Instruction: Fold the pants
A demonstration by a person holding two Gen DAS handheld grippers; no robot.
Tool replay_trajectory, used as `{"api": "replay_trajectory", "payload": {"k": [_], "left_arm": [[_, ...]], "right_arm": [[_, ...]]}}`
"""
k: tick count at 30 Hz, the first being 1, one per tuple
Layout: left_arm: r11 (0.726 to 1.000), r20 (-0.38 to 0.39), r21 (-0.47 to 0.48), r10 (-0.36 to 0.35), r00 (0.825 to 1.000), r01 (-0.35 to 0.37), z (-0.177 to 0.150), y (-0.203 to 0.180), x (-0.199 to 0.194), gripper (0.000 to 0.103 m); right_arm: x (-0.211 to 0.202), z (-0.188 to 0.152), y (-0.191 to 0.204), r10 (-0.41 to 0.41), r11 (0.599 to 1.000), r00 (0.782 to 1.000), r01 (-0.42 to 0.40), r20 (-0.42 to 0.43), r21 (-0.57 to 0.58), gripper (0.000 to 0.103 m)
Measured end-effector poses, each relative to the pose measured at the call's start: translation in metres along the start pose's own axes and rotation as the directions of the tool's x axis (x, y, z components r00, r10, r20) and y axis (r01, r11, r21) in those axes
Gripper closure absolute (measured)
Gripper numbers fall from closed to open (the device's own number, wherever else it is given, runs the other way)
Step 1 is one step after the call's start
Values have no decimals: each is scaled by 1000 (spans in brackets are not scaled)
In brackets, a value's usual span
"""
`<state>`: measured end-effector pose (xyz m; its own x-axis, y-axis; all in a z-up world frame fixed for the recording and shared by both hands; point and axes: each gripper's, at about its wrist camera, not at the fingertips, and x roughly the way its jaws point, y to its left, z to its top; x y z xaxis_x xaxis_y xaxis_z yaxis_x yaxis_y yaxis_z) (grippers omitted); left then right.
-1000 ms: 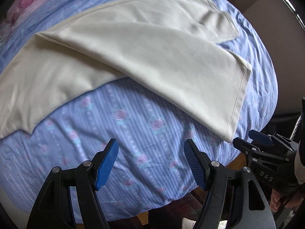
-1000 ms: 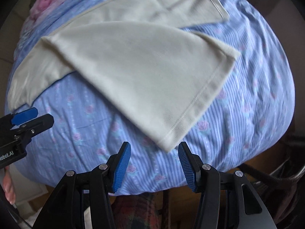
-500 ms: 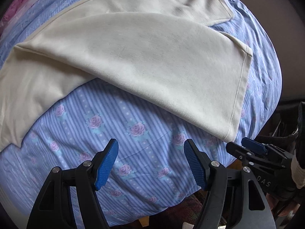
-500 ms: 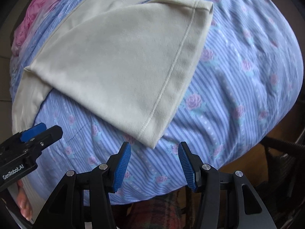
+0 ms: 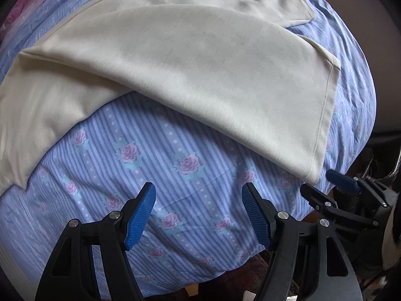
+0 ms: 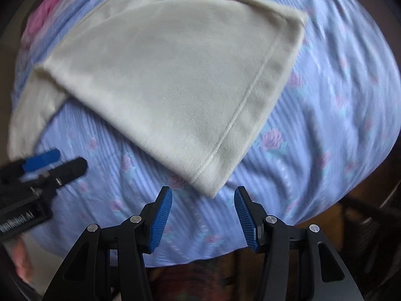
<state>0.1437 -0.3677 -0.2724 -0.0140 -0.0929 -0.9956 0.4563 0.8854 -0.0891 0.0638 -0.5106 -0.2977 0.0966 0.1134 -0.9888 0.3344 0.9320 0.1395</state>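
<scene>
Cream pants [image 5: 190, 70] lie on a blue striped floral bedsheet [image 5: 160, 173], one leg laid across the other. The near leg's hem corner [image 6: 213, 190] points toward the bed's front edge. My left gripper [image 5: 198, 193] is open and empty over bare sheet, below the leg's long edge. My right gripper [image 6: 203, 195] is open and empty, its blue pads [image 6: 161, 218] either side of the hem corner, just short of it. The right gripper also shows at the right of the left wrist view [image 5: 325, 188], the left gripper at the left of the right wrist view [image 6: 57, 163].
The bed's front edge [image 6: 225, 253] drops off just before the grippers, with dark floor and patterned fabric below. A pink patch of bedding [image 6: 47, 2] lies at the far left. Dark objects [image 5: 376, 160] stand beside the bed on the right.
Both grippers have moved closer to the pants. The right gripper has closed in on the near hem corner, which now sits just ahead of its pads. Both stay open.
</scene>
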Motion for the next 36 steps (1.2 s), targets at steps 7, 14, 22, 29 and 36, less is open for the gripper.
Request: {"api": "replay_trajectory", "payload": {"k": [7, 14, 22, 29, 36], "left_arm": [[1000, -18, -16, 5, 1000, -5, -3, 4, 6, 33], [999, -38, -33, 19, 999, -21, -11, 15, 10, 33], [998, 1, -62, -5, 1000, 5, -12, 33, -7, 33], [992, 141, -86, -76, 987, 88, 12, 59, -53, 32], [966, 209, -207, -113, 971, 157, 58, 100, -73, 24]], "right_arm": [[10, 6, 42, -130, 968, 991, 136, 41, -210, 50], [32, 6, 78, -227, 915, 972, 234, 61, -329, 51], [10, 20, 83, -214, 922, 970, 238, 113, -304, 92], [-69, 44, 80, -209, 929, 933, 283, 292, -241, 93], [-100, 62, 58, -227, 930, 909, 309, 350, -200, 94]]}}
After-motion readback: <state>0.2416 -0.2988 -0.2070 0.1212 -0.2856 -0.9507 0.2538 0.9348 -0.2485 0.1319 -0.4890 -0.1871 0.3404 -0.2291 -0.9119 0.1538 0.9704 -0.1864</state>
